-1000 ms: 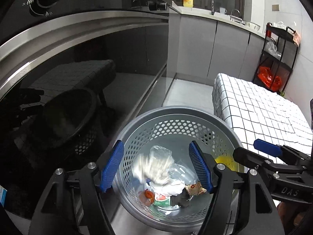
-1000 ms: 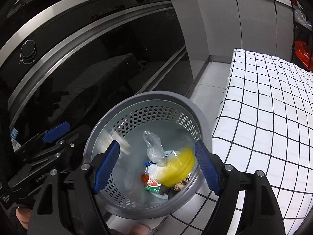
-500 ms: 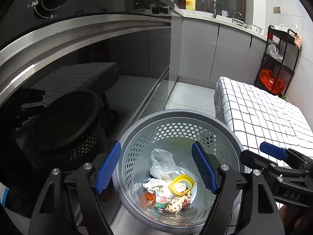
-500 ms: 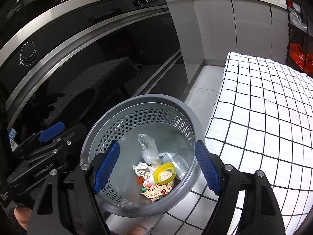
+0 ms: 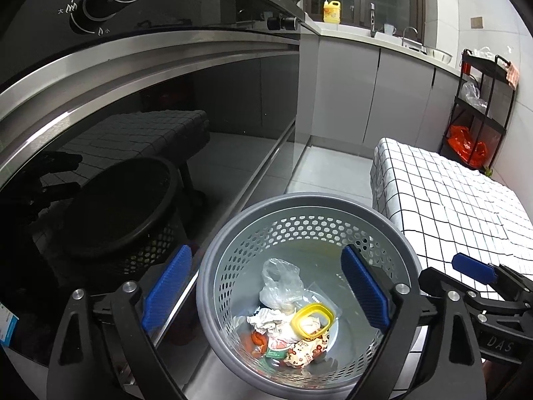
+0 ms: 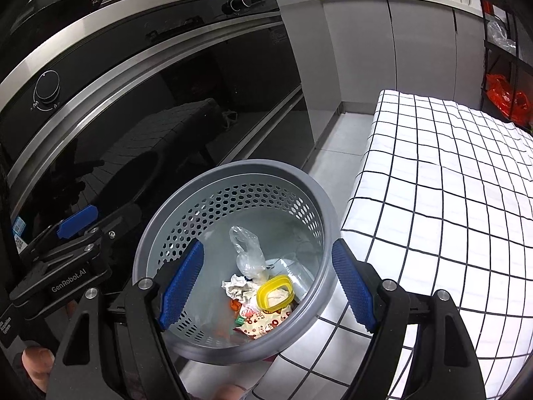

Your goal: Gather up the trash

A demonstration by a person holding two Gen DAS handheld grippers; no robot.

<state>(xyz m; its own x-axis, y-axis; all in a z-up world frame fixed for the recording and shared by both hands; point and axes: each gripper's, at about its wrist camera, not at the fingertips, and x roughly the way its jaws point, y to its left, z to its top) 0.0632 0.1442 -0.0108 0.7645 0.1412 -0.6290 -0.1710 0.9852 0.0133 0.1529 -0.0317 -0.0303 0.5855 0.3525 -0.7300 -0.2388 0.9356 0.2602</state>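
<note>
A grey perforated bin (image 5: pixel 233 230) (image 6: pixel 186 200) stands on the floor between the oven front and a checked table. At its bottom lie a yellow ring-shaped lid (image 5: pixel 312 321) (image 6: pixel 274 292), crumpled paper (image 5: pixel 265 318) (image 6: pixel 236 285), a clear plastic bag (image 5: pixel 281 280) (image 6: pixel 248 250) and printed wrappers (image 5: pixel 304 350) (image 6: pixel 263 321). My left gripper (image 5: pixel 266 296) hovers above the bin, its jaws opening wide with nothing between them. My right gripper (image 6: pixel 266 288) hangs open over the bin too, holding nothing.
A glossy black oven front (image 5: pixel 133 133) rises left of the bin. A table with a white checked cloth (image 6: pixel 449 200) stands right of it. Grey cabinets (image 5: pixel 366 93) and a black shelf rack with a red bag (image 5: pixel 466 143) stand at the back.
The falling paper and the yellow lid have landed and settled in the bin. The left gripper's jaws have spread wider. Both grippers stay above the bin.
</note>
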